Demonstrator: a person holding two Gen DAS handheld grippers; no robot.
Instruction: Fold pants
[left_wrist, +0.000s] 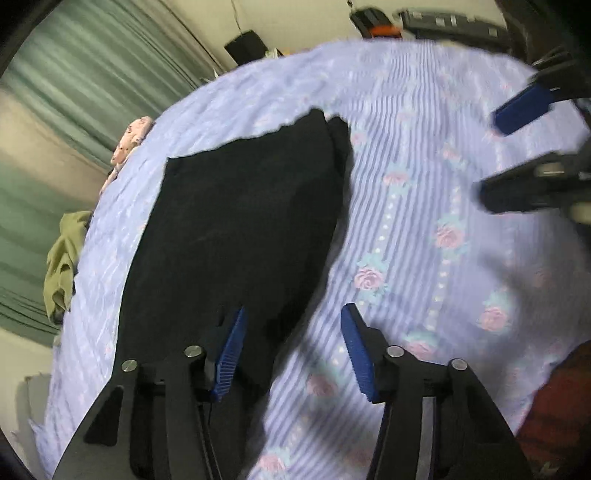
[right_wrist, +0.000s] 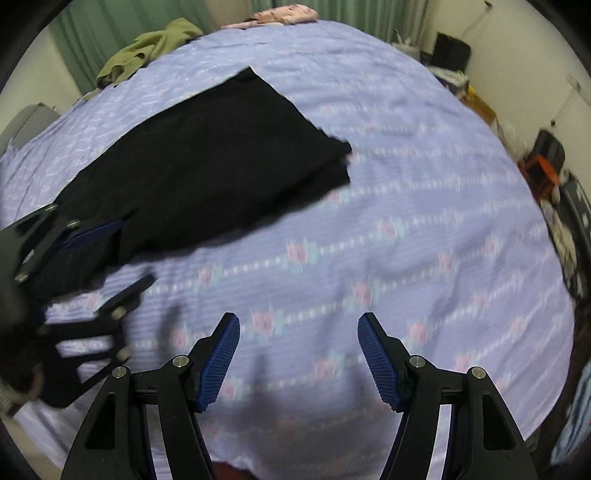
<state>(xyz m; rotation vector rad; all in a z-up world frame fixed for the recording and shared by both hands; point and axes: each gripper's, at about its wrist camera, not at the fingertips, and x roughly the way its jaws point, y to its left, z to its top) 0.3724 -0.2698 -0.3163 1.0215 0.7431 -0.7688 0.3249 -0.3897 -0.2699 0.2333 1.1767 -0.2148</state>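
Black pants (left_wrist: 236, 229) lie flat on the bed, spread over the lilac striped bedsheet (left_wrist: 424, 229) with its rows of pink roses. In the right wrist view they run from the far left part of the bed toward the centre, one squared end (right_wrist: 332, 162) showing two stacked layers, so the garment looks doubled over.

Left hand-held gripper (left_wrist: 293, 350): jaws wide apart, nothing between them. Its left blue pad sits over the near edge of the pants; the right pad is over bare sheet. Contact with the cloth cannot be judged.

Right hand-held gripper (right_wrist: 299, 358): jaws wide apart, empty, over bare sheet, well apart from the pants.

Surroundings: an olive-green garment (right_wrist: 147, 48) and a pink patterned cloth (right_wrist: 284, 14) lie at the far edge of the bed. Green curtains (left_wrist: 85, 74) hang behind. Both views are motion-blurred.
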